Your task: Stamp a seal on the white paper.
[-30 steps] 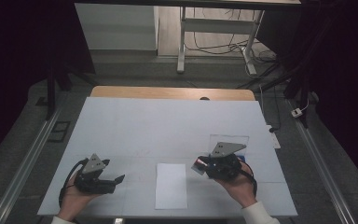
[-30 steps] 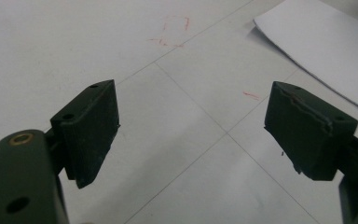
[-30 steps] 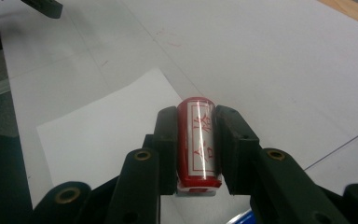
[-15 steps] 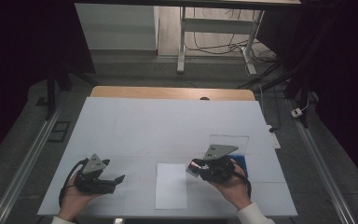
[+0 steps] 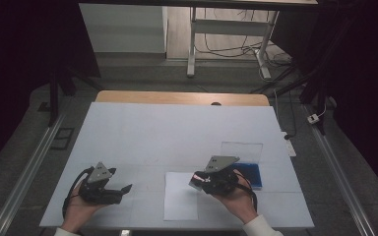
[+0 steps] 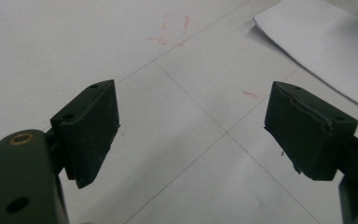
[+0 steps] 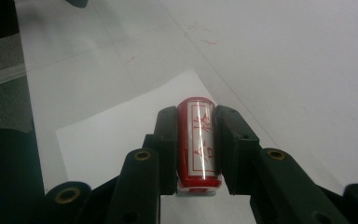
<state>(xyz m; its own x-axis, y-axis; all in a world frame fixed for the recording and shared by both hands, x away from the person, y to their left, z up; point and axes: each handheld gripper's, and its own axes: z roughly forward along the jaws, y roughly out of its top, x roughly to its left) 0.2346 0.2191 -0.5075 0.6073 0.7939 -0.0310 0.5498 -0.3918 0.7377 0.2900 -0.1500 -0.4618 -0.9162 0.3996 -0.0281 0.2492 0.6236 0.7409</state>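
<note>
Right gripper view: right tool [image 7: 196, 144] pinches red cylindrical stamp [image 7: 198, 140]; press squarely on white paper sheet [image 7: 121, 135]. Left tool [image 6: 191, 135] spread, idle above counter [image 6: 46, 51].

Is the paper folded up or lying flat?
Flat. The paper lies spread on the table, one sheet with no folds to see, and the right gripper holds a red stamp above it.

A white-topped counter [image 5: 177, 132] with a wooden far edge stands on a grey floor [image 5: 29, 123]. Behind it are a white table frame [image 5: 193, 44], loose cables [image 5: 226, 49] and dark surroundings.
</note>
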